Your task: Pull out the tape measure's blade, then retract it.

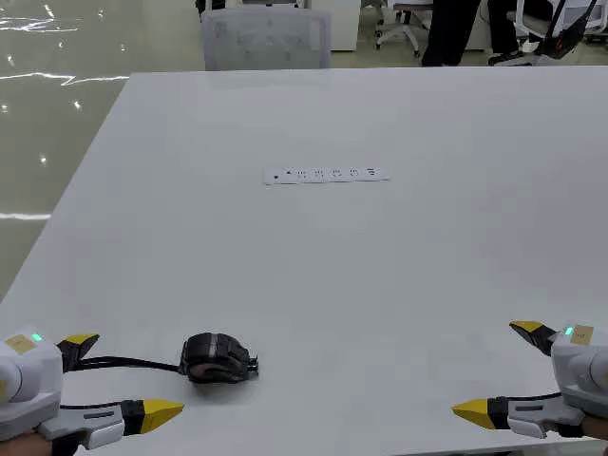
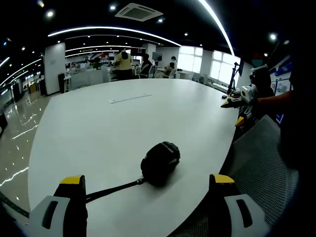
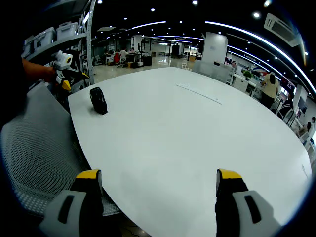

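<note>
A black tape measure (image 1: 218,358) lies on the white table (image 1: 361,266) near its front edge, with a black strap trailing left from it. Its blade is inside the case. My left gripper (image 1: 123,377) stands open just left of it, yellow fingertips apart, nothing between them. In the left gripper view the tape measure (image 2: 160,162) sits ahead between the jaws, strap running toward me. My right gripper (image 1: 503,370) is open at the front right, far from the tape measure (image 3: 98,100), which lies far off to the left in the right gripper view.
A white strip with small sockets (image 1: 326,174) lies flat in the middle of the table. A grey chair back (image 1: 266,38) stands at the far edge. A perforated grey chair seat (image 3: 39,158) is below the near edge. People and desks are far behind.
</note>
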Tool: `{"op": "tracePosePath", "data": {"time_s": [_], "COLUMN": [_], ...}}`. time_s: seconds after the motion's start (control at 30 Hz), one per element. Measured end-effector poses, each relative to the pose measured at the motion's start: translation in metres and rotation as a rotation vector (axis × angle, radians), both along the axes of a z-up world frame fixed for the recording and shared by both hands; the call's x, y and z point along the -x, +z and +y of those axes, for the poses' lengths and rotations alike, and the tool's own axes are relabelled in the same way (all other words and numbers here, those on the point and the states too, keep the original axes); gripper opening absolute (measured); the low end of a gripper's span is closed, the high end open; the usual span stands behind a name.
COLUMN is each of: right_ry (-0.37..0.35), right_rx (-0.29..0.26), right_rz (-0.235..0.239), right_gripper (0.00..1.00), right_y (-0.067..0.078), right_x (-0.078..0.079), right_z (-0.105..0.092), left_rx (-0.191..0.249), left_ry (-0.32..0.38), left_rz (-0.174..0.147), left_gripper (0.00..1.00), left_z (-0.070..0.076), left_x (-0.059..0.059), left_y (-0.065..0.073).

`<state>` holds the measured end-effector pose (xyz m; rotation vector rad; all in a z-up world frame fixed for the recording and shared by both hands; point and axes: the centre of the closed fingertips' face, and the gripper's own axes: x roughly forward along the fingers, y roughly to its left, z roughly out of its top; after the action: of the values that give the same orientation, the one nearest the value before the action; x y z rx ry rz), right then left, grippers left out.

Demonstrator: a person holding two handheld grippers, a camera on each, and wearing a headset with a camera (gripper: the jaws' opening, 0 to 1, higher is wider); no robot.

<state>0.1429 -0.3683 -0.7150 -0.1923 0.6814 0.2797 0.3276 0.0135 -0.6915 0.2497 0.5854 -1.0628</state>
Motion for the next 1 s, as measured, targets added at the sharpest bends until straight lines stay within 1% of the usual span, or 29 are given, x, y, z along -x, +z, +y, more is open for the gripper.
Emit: {"op": "tracePosePath", "data": {"time_s": [0.03, 0.17, 0.4, 0.47, 0.53, 0.6, 0.87, 0.9, 0.93, 1.0], "right_ry": [0.001, 0.005, 0.002, 0.005, 0.016, 0.013, 0.007, 0.018, 0.031, 0.037], "right_rx": [0.000, 0.000, 0.001, 0.008, 0.028, 0.021, 0.026, 0.034, 0.035, 0.032], "right_rz": [0.002, 0.006, -0.002, -0.001, 0.009, 0.010, 0.008, 0.012, 0.010, 0.009], "right_gripper": [0.97, 0.97, 0.97, 0.97, 0.97, 0.97, 0.98, 0.98, 0.99, 0.99], "right_y": [-0.0005, -0.0024, 0.0007, 0.0014, -0.0008, 0.0003, 0.0025, 0.0020, 0.0023, 0.0023], "right_x": [0.0004, 0.0007, -0.0002, 0.0008, 0.0031, 0.0040, 0.0055, 0.0064, 0.0067, 0.0068], "right_z": [-0.0001, -0.0002, -0.0006, -0.0011, -0.0028, -0.0014, -0.0029, -0.0018, 0.0008, 0.0020], "left_rx": [0.002, 0.000, -0.003, -0.002, -0.002, 0.002, -0.003, 0.002, 0.025, 0.035], "left_ry": [0.001, 0.001, -0.004, -0.007, -0.008, -0.007, -0.020, -0.024, -0.037, -0.050], "left_rz": [-0.004, -0.001, -0.002, 0.003, -0.001, 0.001, 0.007, 0.010, 0.014, -0.004], "left_gripper": [1.00, 1.00, 1.00, 1.00, 1.00, 1.00, 1.00, 1.00, 1.00, 1.00], "left_z": [-0.0002, 0.0005, 0.0011, 0.0011, 0.0013, 0.0014, 0.0005, -0.0003, -0.0038, -0.0062], "left_x": [-0.0007, -0.0012, -0.0014, -0.0014, -0.0025, -0.0029, -0.0017, -0.0011, 0.0010, 0.0014], "left_y": [0.0008, 0.0010, 0.0024, 0.0025, 0.0028, 0.0029, 0.0008, 0.0011, 0.0042, 0.0078]}}
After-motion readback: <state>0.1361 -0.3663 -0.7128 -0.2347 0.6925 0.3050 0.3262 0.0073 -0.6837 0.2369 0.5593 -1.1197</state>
